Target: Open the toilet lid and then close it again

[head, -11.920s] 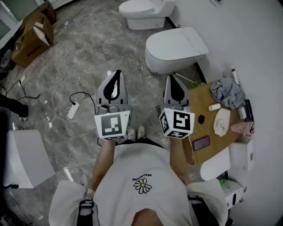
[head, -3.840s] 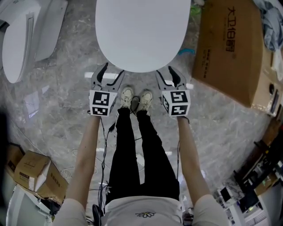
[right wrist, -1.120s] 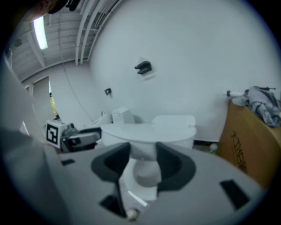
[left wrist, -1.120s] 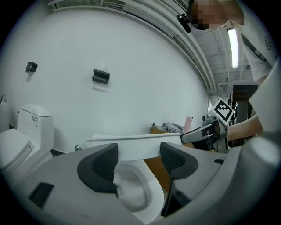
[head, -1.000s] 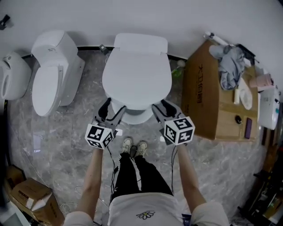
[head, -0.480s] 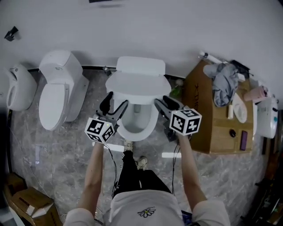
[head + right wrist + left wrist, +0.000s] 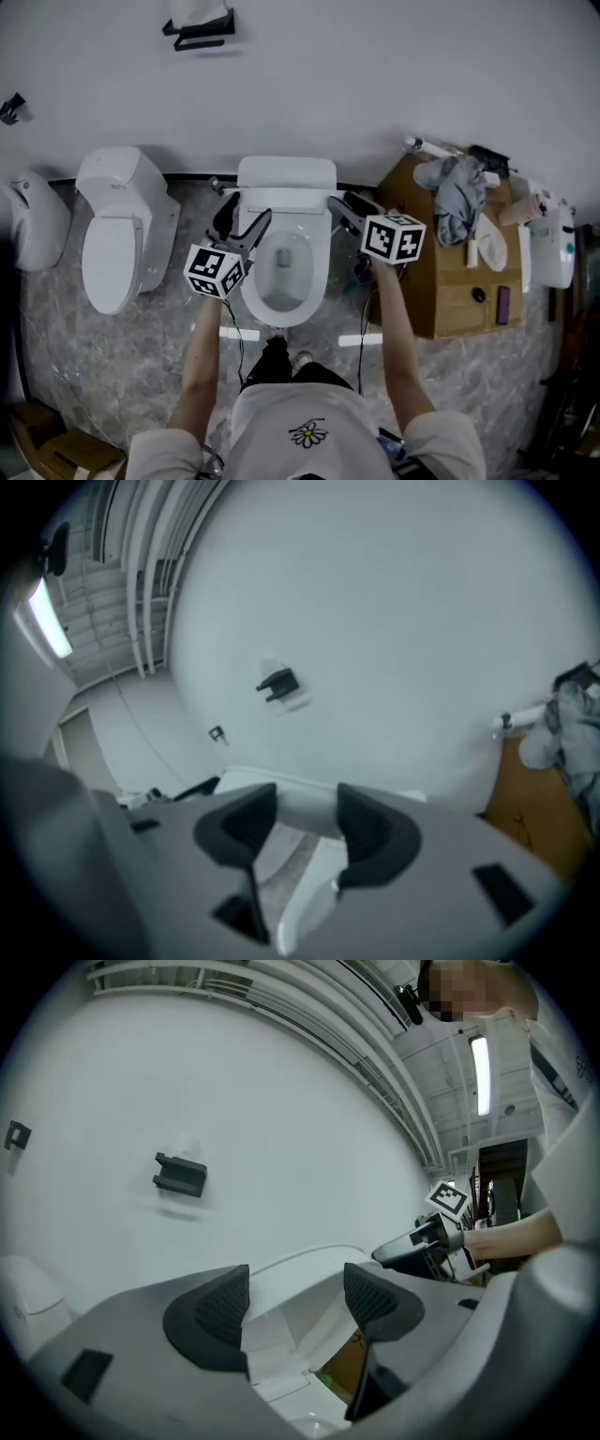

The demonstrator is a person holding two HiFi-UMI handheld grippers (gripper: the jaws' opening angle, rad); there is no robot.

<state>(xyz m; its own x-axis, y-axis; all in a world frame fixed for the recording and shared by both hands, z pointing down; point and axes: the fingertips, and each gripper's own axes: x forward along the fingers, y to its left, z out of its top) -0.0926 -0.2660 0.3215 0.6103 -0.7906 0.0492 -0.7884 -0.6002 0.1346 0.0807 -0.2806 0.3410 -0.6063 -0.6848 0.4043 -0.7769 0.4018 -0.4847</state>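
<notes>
White lid (image 7: 286, 199) stands near upright at 12 o'clock, above the seat (image 7: 321, 272). We find the left gripper (image 7: 246, 214) and right gripper (image 7: 345, 208) with jaws wide, straddling its side edges, apparently unclamped. Risk: the lid slips free and slams down, or overshoots into the tank.

At 9 o'clock in the head view a white fixture (image 7: 23, 225) is cut by the edge. So are the box (image 7: 42, 455) at 7 o'clock and the wall bracket (image 7: 199, 21) at 12. The right gripper (image 7: 339, 204) is partly hidden there by its cube (image 7: 394, 237). Things on the carton (image 7: 450, 300) at 3 o'clock are too small to name. The right gripper view is blurred, so the lid (image 7: 305, 813) between the jaws shows no clear edge.
</notes>
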